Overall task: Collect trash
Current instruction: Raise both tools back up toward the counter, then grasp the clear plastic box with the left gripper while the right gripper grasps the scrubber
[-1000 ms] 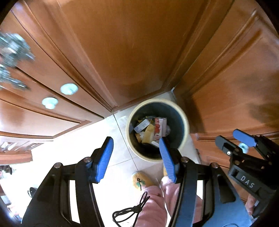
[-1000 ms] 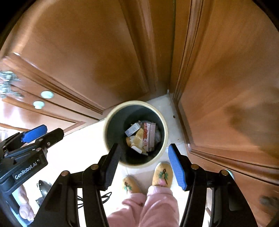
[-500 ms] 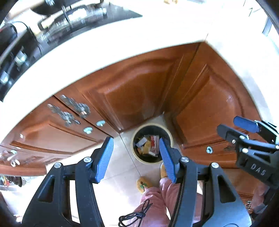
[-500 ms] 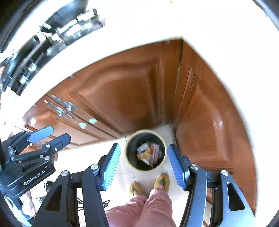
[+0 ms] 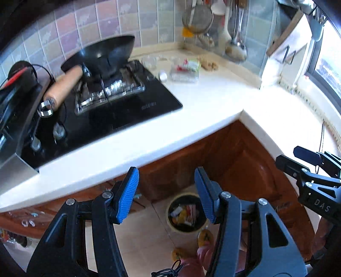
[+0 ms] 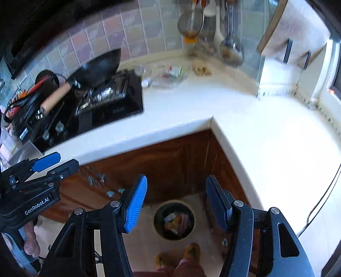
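My left gripper (image 5: 166, 172) is open and empty, high over the floor in front of the counter's corner. Far below, a cream-rimmed trash bin (image 5: 185, 195) stands in the cabinet corner with wrappers and cartons (image 5: 184, 213) inside. My right gripper (image 6: 176, 179) hangs beside the left one, over the same bin (image 6: 158, 232); its jaws are opening with nothing between them. At the back of the white counter (image 5: 213, 102) lie loose wrappers (image 5: 188, 65), clear plastic (image 5: 183, 75) and a small white cap (image 5: 163, 75). The right wrist view shows these wrappers (image 6: 173, 71) too.
A black stove (image 5: 119, 106) with a wok (image 5: 106, 53) on it takes up the counter's left part. Utensils (image 5: 213, 12) hang on the tiled wall behind. Brown wooden cabinets (image 6: 170, 162) close in the bin. A person's yellow slippers (image 5: 205, 237) stand by it.
Both grippers have risen from just above the bin to above counter height and tilted up. The counter, stove and wall came into view, and the bin looks much smaller.
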{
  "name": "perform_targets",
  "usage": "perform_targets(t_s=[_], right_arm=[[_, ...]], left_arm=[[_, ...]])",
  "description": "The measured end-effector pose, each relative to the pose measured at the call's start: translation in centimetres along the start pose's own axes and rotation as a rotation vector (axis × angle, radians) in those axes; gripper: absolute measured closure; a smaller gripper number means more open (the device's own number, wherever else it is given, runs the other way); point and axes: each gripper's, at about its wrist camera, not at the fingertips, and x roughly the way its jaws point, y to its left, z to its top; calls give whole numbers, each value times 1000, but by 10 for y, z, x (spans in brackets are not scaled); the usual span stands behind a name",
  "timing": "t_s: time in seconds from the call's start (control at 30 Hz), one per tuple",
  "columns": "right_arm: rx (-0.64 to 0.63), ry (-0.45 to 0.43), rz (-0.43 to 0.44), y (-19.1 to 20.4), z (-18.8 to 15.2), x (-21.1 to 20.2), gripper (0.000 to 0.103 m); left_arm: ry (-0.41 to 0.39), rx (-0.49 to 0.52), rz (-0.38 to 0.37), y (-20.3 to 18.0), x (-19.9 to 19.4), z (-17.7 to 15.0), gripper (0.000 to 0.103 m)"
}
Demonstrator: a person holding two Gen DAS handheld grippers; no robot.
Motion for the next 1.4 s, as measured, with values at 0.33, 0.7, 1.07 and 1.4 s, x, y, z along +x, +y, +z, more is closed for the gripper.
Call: perform_targets(t_s=[0.33,0.7,1.07,1.4], right_arm=[[-1,-83,1,-17,50,-9,38],[-51,-106,46,-53,177,79,38],[-66,-52,51,-105,329,245,38],[0,49,23,-127,385,376,38]], left_arm=[[-75,17,-43,-1,7,60,51],[-62,3,-89,-10,80,180,51],[82,-168,-155,-8,231,289,51],[175,-252,-180,-11,315,303,51]])
